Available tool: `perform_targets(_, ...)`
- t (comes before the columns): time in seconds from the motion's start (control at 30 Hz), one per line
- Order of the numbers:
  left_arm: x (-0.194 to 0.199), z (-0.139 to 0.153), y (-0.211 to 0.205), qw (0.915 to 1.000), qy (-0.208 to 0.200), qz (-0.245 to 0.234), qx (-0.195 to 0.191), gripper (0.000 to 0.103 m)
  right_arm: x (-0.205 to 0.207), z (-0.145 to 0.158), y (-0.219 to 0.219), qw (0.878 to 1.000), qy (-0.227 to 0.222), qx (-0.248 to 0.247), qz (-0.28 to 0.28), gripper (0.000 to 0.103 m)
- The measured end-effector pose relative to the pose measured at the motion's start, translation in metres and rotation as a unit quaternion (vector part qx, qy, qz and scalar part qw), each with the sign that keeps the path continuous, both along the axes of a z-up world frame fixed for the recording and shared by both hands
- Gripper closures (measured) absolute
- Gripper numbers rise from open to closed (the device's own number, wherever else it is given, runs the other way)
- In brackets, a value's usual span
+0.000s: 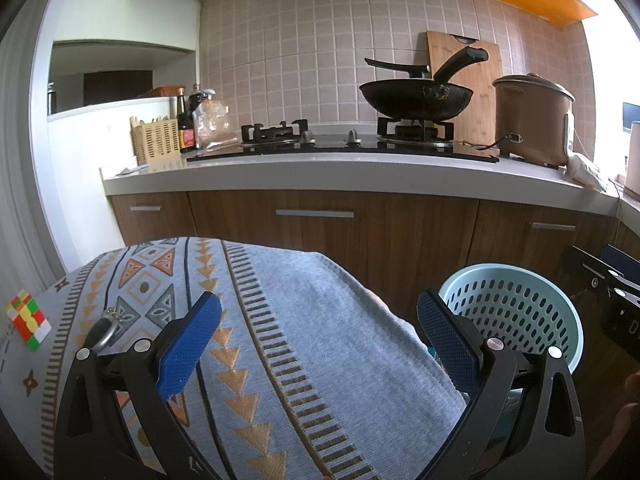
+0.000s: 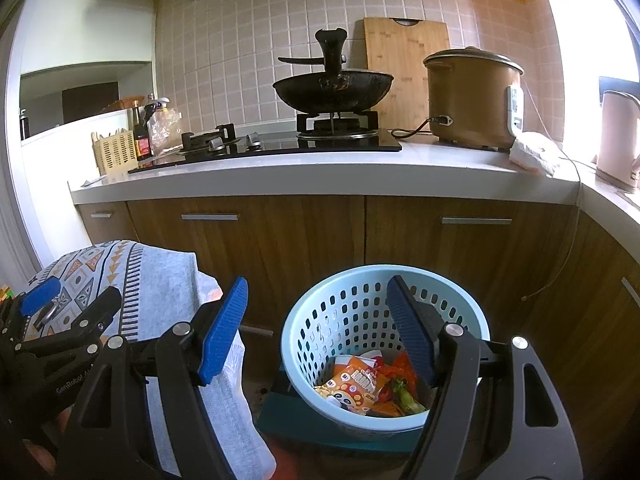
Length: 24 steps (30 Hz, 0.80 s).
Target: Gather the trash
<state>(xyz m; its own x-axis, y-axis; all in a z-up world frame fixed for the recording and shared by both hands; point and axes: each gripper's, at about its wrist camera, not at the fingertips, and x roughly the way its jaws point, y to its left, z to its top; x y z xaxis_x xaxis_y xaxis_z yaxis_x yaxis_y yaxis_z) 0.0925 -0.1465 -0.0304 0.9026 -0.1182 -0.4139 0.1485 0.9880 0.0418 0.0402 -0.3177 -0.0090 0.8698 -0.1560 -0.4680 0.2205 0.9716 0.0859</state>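
Both grippers hang in front of the kitchen counter [image 2: 320, 184], and the light blue basket [image 2: 308, 320] on the floor is the thing to steer by. The right gripper [image 2: 316, 328] sits directly over the basket's near rim, jaws spread wide with nothing between the blue pads [image 2: 224, 332]; the right-hand pad overlaps the basket's inner wall in this view, and I cannot tell whether it touches. Down inside the basket, below and just beyond those open jaws, lies the trash [image 2: 360, 384]: an orange snack wrapper with a cartoon face, some red and orange scraps and a green bit, all piled at the bottom. Left of the basket is a table covered with a patterned cloth [image 1: 280, 320], its corner draping down just beside the basket. The left gripper [image 1: 320, 332] hovers over that cloth, jaws wide too, gripping nothing, with the basket rim [image 1: 520, 276] showing behind its right-hand pad. Farther left of the basket, on the cloth's far edge, rests a colourful puzzle cube [image 1: 28, 320]. Behind the basket, on the counter, stand a black wok [image 2: 332, 88] and a brown rice cooker [image 2: 472, 100].
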Motion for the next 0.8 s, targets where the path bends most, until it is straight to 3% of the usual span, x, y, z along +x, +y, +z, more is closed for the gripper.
perform_targets(0.8,-0.0006,-0.0018,0.0033,0.9999,-0.004,0.008,0.011,0.008,0.0026,-0.0024,-0.0021,1.0,0.005,0.0,0.0,0.035)
